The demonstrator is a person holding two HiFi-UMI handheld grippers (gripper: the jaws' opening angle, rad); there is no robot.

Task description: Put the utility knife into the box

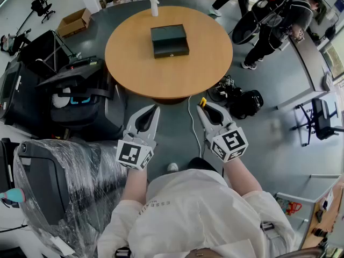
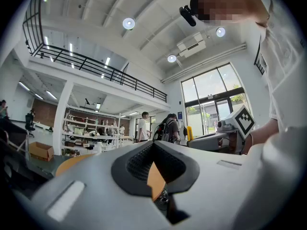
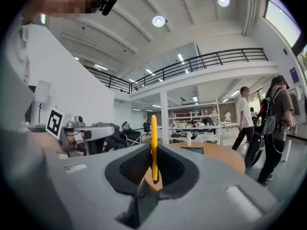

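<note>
Utility knife (image 3: 154, 147) is a slim yellow strip pinched in your right tongs (image 1: 202, 108), well short of the box (image 1: 170, 40) and on your side of it. Expect it to be light and stiff. Its smooth plastic shell could slide or pivot between the pads. Respect the blade end, though whether the blade is out cannot be made out here. The hold on its flat sides suits it: the 2 pads stand narrow, closed on the thin body.

Its long axis stands upright across the tongs. In the right gripper view its thin edge faces the camera and much of its length rises above the pads. Which end is up cannot be told.

Your left tongs (image 1: 155, 108) are closed tip to tip with nothing between them. They are level with the right pair and just as far back from the box.

The box is dark and sits mid-worktop (image 1: 134, 63). Its lid looks down, so I judge it needs opening before the knife can go in.
</note>
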